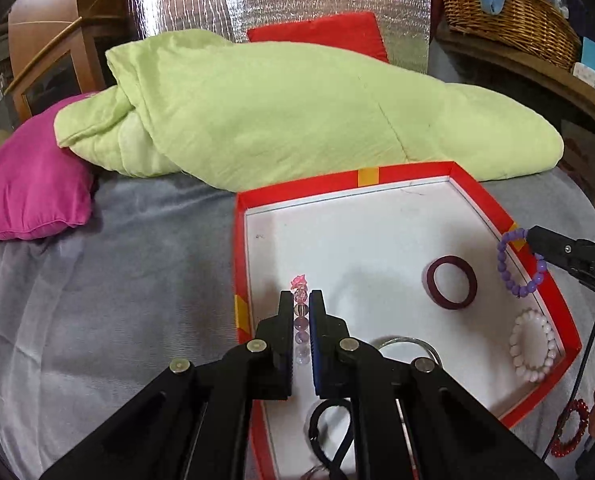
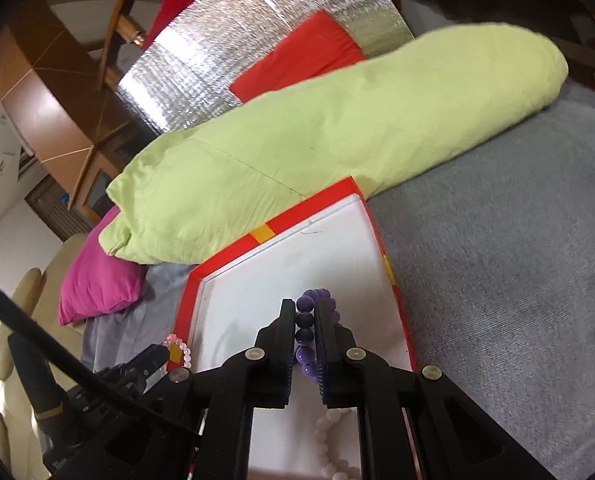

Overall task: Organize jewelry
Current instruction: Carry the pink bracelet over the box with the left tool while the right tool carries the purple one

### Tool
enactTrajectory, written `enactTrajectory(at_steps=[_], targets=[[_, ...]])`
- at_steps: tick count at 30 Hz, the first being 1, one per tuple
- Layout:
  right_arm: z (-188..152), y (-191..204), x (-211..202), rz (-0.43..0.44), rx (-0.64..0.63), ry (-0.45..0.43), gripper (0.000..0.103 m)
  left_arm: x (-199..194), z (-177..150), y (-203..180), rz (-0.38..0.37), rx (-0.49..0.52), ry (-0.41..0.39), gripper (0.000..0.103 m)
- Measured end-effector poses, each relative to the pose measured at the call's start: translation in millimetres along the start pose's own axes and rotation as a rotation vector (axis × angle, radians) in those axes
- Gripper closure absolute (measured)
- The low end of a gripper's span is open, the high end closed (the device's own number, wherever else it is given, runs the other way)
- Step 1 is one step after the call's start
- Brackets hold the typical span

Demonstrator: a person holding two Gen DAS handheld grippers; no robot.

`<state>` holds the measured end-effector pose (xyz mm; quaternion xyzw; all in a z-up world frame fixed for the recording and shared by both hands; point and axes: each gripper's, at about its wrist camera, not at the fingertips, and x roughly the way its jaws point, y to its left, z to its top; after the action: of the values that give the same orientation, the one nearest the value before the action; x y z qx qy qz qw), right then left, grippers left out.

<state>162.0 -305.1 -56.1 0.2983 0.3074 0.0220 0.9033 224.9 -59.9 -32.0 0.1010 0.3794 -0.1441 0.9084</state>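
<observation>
A red-rimmed box lid (image 1: 517, 208) with a white floor lies on the grey bed. My left gripper (image 1: 300, 300) is shut on a pink and clear bead bracelet (image 1: 300, 312), held over the lid's left side; the bracelet also shows in the right wrist view (image 2: 179, 350). My right gripper (image 2: 305, 308) is shut on a purple bead bracelet (image 2: 305, 336), held over the lid's right rim; this bracelet shows in the left wrist view (image 1: 515, 284). Inside the lid lie a maroon bangle (image 1: 451, 282), a white bead bracelet (image 1: 533, 346), a silver ring (image 1: 407, 344) and a black loop (image 1: 331, 428).
A red bead bracelet (image 1: 569, 428) lies on the grey cover outside the lid at right. A green quilt (image 1: 297, 112), a magenta pillow (image 1: 29, 184) and a red pillow (image 1: 321, 32) lie behind the lid. A wicker basket (image 1: 509, 12) stands far right.
</observation>
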Motion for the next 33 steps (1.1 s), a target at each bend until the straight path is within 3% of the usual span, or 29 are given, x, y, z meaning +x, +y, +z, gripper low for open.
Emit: enactTrajectory(at_steps=[7,14,22,33], targets=[[0.9,-6.4,12.1,-0.015,0.021,0.019,0.093,15.3,-3.6,-12.7,-0.003,0.017,0.033,0.095],[0.3,-19.6,13.8,-0.069,0.049,0.034,0.093,26.0,-10.5,-18.7,0.062,0.041,0.073,0.095],[-1.9,-13.7,12.6,-0.072,0.024,0.042,0.093,12.5,-12.1,-24.4,0.125,0.094,0.043,0.095],[-5.0,-8.1,16.2,-0.069,0.002,0.06,0.093,12.1,-11.7,-25.8,0.142,0.114,0.038,0.095]])
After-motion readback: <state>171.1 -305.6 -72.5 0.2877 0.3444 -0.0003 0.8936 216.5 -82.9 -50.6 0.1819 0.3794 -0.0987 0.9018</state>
